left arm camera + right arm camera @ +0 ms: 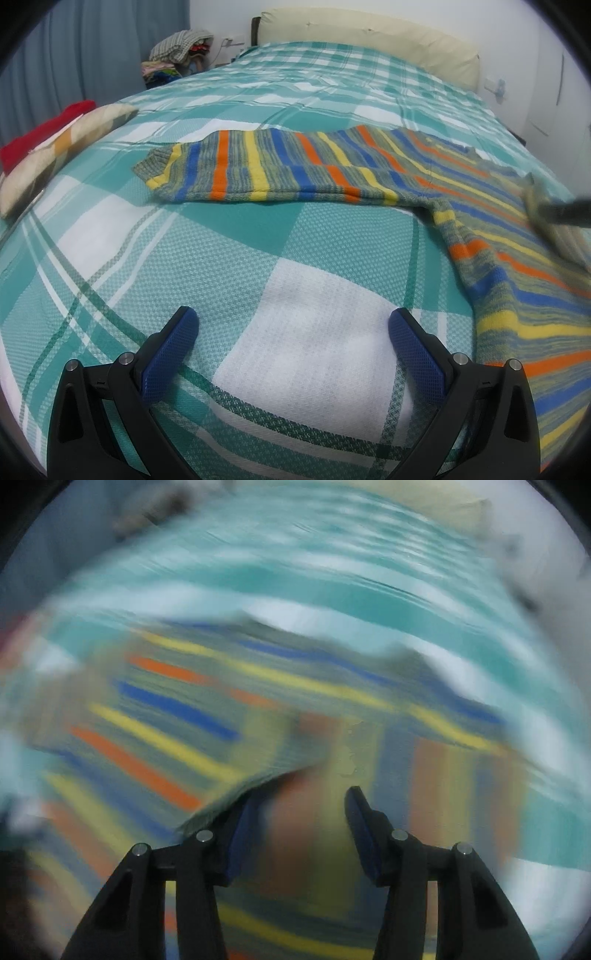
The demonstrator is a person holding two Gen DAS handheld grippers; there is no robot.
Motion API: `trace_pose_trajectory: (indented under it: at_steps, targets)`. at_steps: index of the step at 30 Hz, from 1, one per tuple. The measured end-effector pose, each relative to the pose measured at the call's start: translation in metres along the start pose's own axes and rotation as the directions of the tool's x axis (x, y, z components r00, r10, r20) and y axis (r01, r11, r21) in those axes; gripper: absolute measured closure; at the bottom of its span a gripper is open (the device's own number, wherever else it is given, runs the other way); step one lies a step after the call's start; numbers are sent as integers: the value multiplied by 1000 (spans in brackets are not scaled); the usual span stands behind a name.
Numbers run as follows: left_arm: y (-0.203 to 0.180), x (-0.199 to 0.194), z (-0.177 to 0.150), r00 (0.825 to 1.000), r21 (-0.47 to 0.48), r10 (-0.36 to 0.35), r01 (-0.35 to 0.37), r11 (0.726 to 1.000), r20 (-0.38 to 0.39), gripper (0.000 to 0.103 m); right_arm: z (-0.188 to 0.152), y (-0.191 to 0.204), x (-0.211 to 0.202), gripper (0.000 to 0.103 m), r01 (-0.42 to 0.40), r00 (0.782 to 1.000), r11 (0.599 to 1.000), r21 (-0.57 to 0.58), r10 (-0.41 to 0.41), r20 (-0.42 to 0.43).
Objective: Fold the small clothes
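Lying at nine o'clock in the left wrist view, a red folded cloth [44,127] rests beside a beige patterned cushion [70,147] on the teal-and-white checked bedspread [229,254]. At eleven o'clock, beyond the bed's edge, sits a heap of clothes [181,51]; at one o'clock a cream headboard [369,40] closes the bed. The left gripper [293,326] hangs at six o'clock over a white square of the spread, its blue pads [170,354] spread wide and grasping nothing. The striped knit sweater [332,173] lies flat from the centre to four o'clock, one sleeve reaching towards ten o'clock. In the right wrist view everything blurs; the right gripper [299,805] sits at six o'clock above the sweater, fingers [364,827] parted, a fabric edge just beside the left-hand finger. Contact cannot be told.
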State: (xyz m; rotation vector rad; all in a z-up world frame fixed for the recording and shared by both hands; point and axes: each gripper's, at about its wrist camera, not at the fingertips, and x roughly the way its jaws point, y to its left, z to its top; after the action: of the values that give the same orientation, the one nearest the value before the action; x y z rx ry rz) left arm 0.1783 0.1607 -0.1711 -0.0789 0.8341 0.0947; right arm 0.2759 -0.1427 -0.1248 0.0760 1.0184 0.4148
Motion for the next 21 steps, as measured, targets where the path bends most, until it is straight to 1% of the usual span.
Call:
trace_pose_trajectory:
  at_steps: [1, 3, 4, 5, 7, 8, 9, 11, 12, 14, 15, 16, 17, 19, 21]
  targets:
    - [0, 0, 0, 1000, -1, -1, 1, 1000, 1, 0, -2, 4, -10, 54, -57, 998, 998, -3, 57, 34]
    - [0, 0, -1, 1000, -2, -2, 2, 1000, 1, 0, -5, -2, -24, 53, -94, 994, 996, 4, 94, 51]
    - [0, 0, -1, 1000, -3, -3, 3, 1000, 2, 0, -7, -12, -30, 52, -123, 992, 992, 40, 121, 46]
    - [0, 0, -1, 1000, -3, -3, 3, 1000, 2, 0, -10, -27, -36, 52, -161, 987, 982, 102, 158, 40]
    - [0, 0, -1, 1000, -2, -1, 1, 1000, 2, 0, -24, -67, -48, 51, -229, 973, 942, 243, 232, 17]
    - [0, 0, -1, 1000, -2, 0, 0, 1000, 2, 0, -34, -86, -54, 51, -229, 971, 926, 300, 240, -1]
    - [0, 0, -1, 1000, -3, -2, 2, 1000, 2, 0, -42, -98, -60, 51, -218, 972, 917, 333, 236, -15]
    - [0, 0, -1, 1000, -3, -2, 2, 1000, 2, 0, -65, -133, -71, 51, -142, 981, 913, 382, 183, -71]
    - [0, 0, -1, 1000, -3, -2, 2, 1000, 2, 0, -76, -150, -80, 51, -73, 989, 920, 385, 117, -92]
    - [0, 0, -1, 1000, -2, -1, 1, 1000, 2, 0, -93, -174, -100, 51, -5, 997, 923, 386, 36, -75]
    - [0, 0, -1, 1000, -2, 0, 0, 1000, 1, 0, -103, -185, -111, 51, 32, 998, 917, 399, -7, -64]
    - [0, -1, -1, 1000, -1, 1, -1, 1000, 1, 0, -110, -193, -120, 51, 52, 998, 912, 406, -36, -47]
    - [0, -1, -1, 1000, 0, 3, -3, 1000, 1, 0, -119, -199, -132, 51, 79, 997, 912, 402, -77, -21]
    - [0, -1, -1, 1000, 1, 5, -5, 1000, 1, 0, -137, -203, -151, 50, 149, 985, 917, 371, -169, 23]
    - [-1, 0, -1, 1000, 2, 7, -7, 1000, 0, 0, -158, -204, -164, 47, 248, 956, 910, 332, -285, 69]
